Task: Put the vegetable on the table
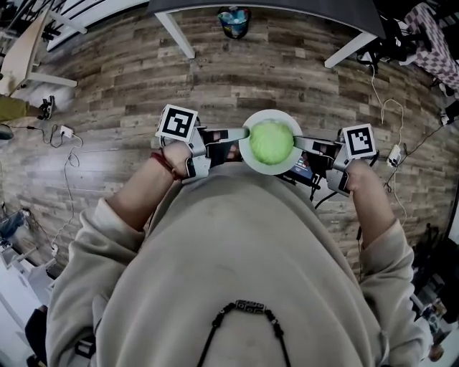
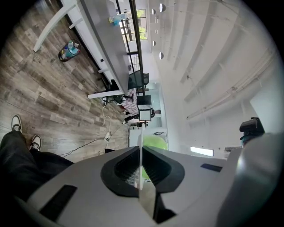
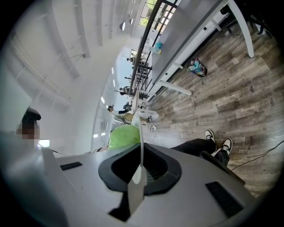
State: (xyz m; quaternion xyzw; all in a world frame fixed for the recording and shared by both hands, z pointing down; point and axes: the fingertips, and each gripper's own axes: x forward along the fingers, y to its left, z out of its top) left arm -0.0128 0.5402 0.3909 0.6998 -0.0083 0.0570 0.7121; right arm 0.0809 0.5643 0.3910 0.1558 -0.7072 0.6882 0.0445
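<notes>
Our left claw [image 2: 140, 170] is clamped tight on the left rim of a white plate [image 1: 270, 114], pads closed on the thin edge. The green cabbage [image 1: 271, 142] sits mid-plate. We carry the plate in the air over the wood floor [image 1: 129, 86], just in front of our chest. Our right claw [image 3: 141, 166] pinches the plate's right rim likewise. The grey tabletop [image 1: 287, 8] lies ahead, well apart.
</notes>
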